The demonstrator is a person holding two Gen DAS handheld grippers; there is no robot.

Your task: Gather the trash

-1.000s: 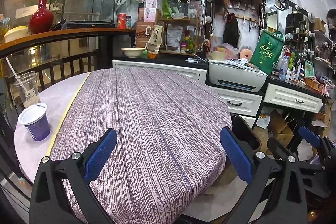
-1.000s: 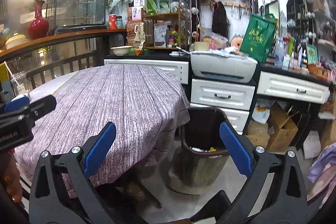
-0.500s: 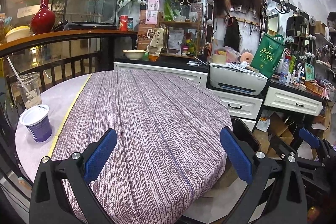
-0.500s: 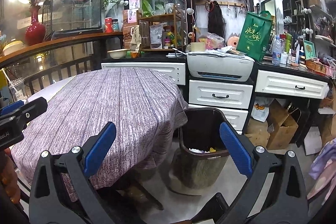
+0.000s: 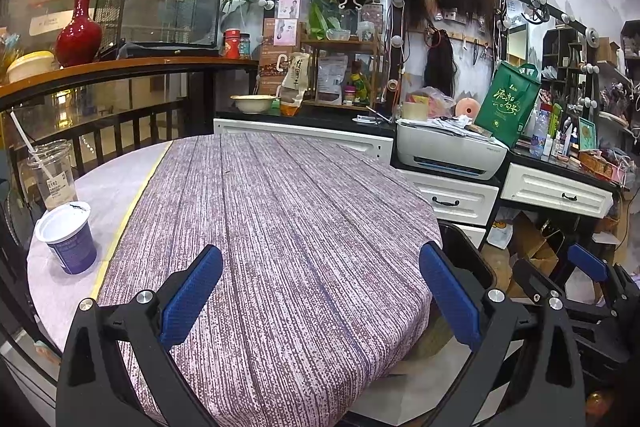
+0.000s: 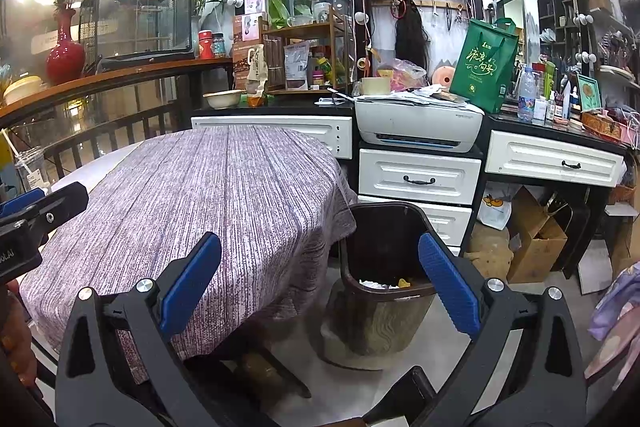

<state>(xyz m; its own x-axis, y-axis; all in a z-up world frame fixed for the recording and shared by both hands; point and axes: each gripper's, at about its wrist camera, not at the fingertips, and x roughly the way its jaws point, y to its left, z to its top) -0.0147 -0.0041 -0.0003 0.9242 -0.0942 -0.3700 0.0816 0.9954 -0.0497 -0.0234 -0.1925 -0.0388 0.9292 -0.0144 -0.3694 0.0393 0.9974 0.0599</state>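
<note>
A blue yogurt cup [image 5: 68,237] with a white foil lid stands at the table's left edge. Behind it is a clear plastic drink cup [image 5: 50,173] with a straw; that cup also shows in the right wrist view [image 6: 30,167]. A dark trash bin [image 6: 386,267] with some litter inside stands on the floor right of the table; its rim shows in the left wrist view [image 5: 466,247]. My left gripper [image 5: 320,301] is open and empty above the near table edge. My right gripper [image 6: 320,289] is open and empty, off the table near the bin.
The round table [image 5: 280,211] has a purple striped cloth. White drawers [image 6: 420,179] and a printer [image 6: 416,129] stand behind the bin. Cardboard boxes [image 6: 536,239] sit under the counter. A railing [image 5: 120,131] runs along the far left.
Both views have shifted slightly, as if the grippers pulled back and rose a little. Both grippers stay open and empty. The cups and bin have not moved.
</note>
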